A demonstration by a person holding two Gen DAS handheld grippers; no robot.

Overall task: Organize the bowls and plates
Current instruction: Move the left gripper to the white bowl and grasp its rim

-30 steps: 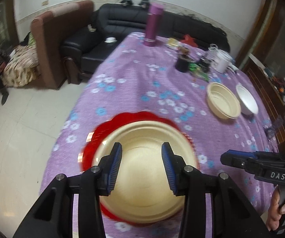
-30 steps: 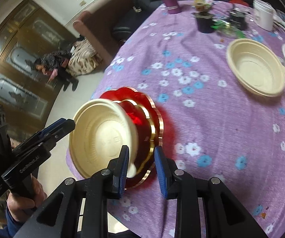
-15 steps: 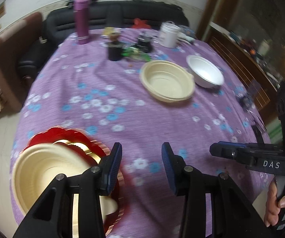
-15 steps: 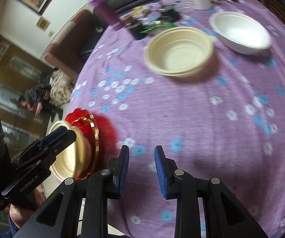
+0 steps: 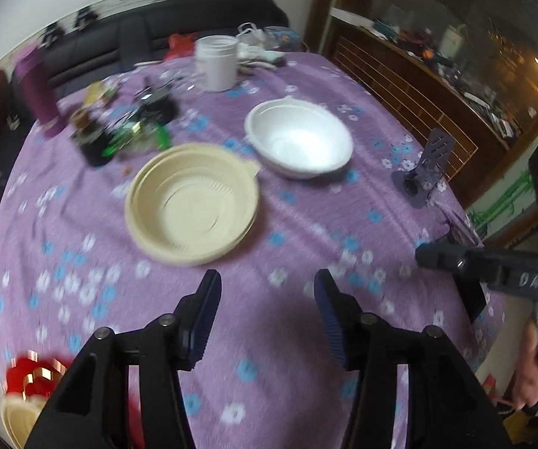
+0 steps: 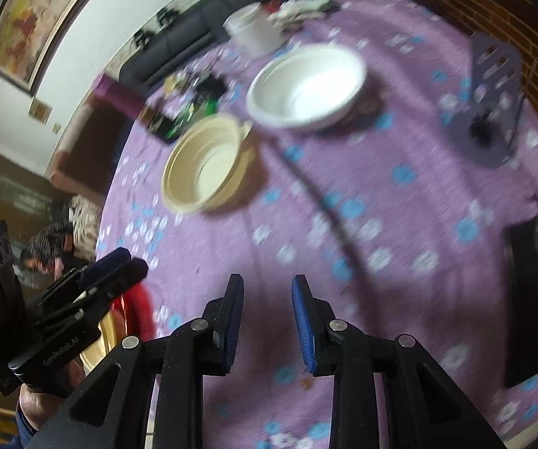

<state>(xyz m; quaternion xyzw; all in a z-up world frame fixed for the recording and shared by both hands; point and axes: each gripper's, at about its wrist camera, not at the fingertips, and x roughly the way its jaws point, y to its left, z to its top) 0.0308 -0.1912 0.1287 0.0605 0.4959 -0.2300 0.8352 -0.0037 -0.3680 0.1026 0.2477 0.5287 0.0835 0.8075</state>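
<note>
My left gripper (image 5: 267,286) hangs over bare purple cloth, its jaws opening with nothing between them. Just beyond it sits a cream bowl (image 5: 194,205), and to the right behind that a white bowl (image 5: 299,142). A red plate (image 5: 22,370) with a cream plate (image 5: 11,419) on it lies at the lower left edge. My right gripper (image 6: 268,284) is open and empty above the cloth. In its view the cream bowl (image 6: 205,164) and the white bowl (image 6: 306,86) lie ahead, and the left gripper (image 6: 130,260) sits at the left over the red plate (image 6: 138,307).
At the far side of the table (image 5: 306,336) stand a white jar (image 5: 216,61), a purple flask (image 5: 39,93) and dark clutter (image 5: 127,131). A purple stand (image 5: 426,172) is at the right edge, near a flat black object (image 6: 527,299). A person (image 6: 44,250) sits beyond the table.
Both grippers have swung right, away from the stacked red and cream plates and toward the two bowls. The left jaws stand wider than before.
</note>
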